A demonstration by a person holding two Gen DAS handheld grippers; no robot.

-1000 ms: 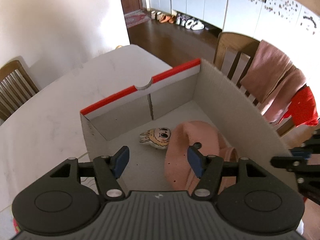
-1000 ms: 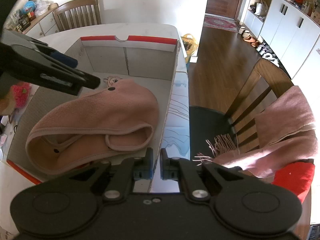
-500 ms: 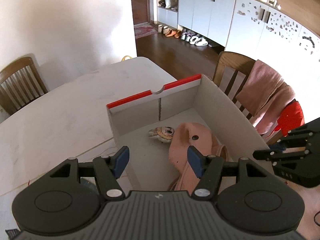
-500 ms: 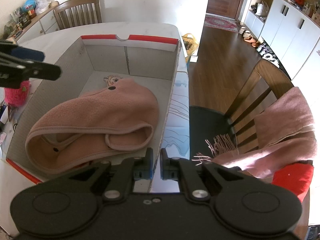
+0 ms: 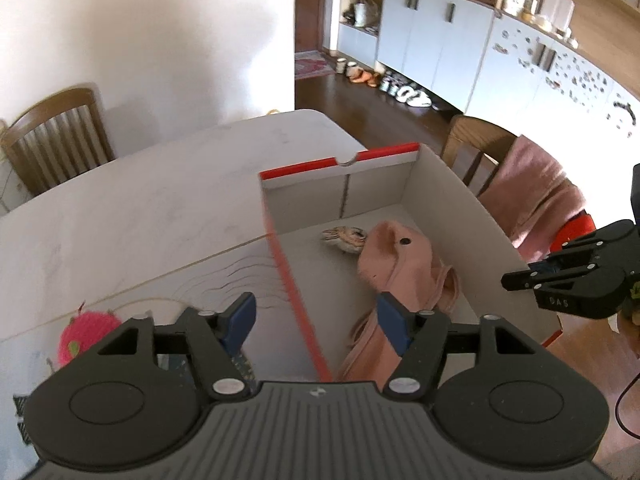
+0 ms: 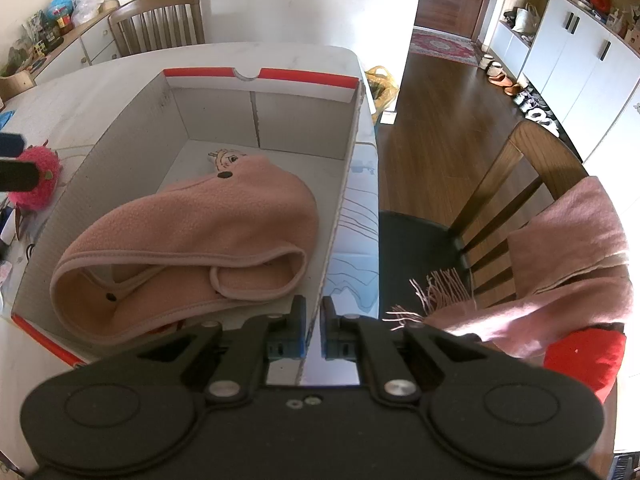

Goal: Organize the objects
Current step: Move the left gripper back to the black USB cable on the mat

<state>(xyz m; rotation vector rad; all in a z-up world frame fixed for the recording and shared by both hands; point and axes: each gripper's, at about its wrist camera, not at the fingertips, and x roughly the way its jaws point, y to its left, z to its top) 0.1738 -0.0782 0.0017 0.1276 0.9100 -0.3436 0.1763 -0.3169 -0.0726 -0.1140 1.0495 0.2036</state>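
While the left gripper [image 5: 316, 322] hangs with its blue pads spread wide and nothing between them, straddling the near red-edged wall of the cardboard box [image 5: 460, 192], the right gripper [image 6: 313, 334] sits over the box's right wall with its pads nearly together, only a thin gap showing, gripping nothing. Inside the box lies a pink fleece hat [image 6: 208, 236], soft and rounded, edged with a stitched band and dotted with dark studs; its long axis runs along the box floor, opening toward the near end. Beyond it rests a small cartoon-faced toy [image 5: 346, 238]. Outside the box, a fuzzy pink ball [image 5: 86, 334] sits on the white table [image 5: 140, 208].
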